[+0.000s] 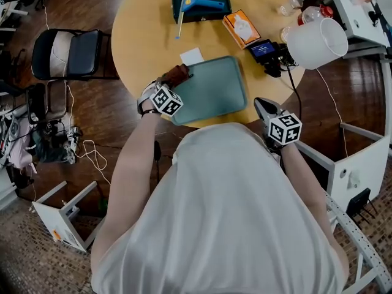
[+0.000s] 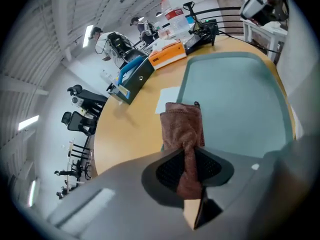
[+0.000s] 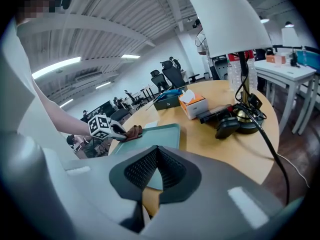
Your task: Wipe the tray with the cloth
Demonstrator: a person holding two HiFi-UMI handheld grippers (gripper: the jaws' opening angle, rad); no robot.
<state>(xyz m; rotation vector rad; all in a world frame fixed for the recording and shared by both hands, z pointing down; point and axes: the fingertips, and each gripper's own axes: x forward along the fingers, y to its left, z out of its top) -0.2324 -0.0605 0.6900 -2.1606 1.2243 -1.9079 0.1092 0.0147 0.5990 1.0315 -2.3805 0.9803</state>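
Observation:
A teal tray (image 1: 214, 94) lies on the round wooden table (image 1: 144, 35), close to its near edge. My left gripper (image 1: 173, 83) is shut on a brown cloth (image 1: 177, 73) at the tray's far left corner. In the left gripper view the cloth (image 2: 182, 126) is bunched between the pads and hangs over the tray's (image 2: 240, 104) left rim. My right gripper (image 1: 262, 106) hovers by the tray's near right corner, apart from it. Its jaws are shut with nothing between them (image 3: 156, 151). The right gripper view also shows the cloth (image 3: 134, 131) on the tray (image 3: 160, 134).
A white paper slip (image 1: 192, 56) lies just beyond the tray. Farther back are a dark box with a blue-handled tool (image 1: 201, 3), an orange tissue box (image 1: 241, 28), a black device (image 1: 266, 51) with cables, a white lamp shade (image 1: 315, 41) and bottles (image 1: 294, 2). A chair (image 1: 67, 54) stands left.

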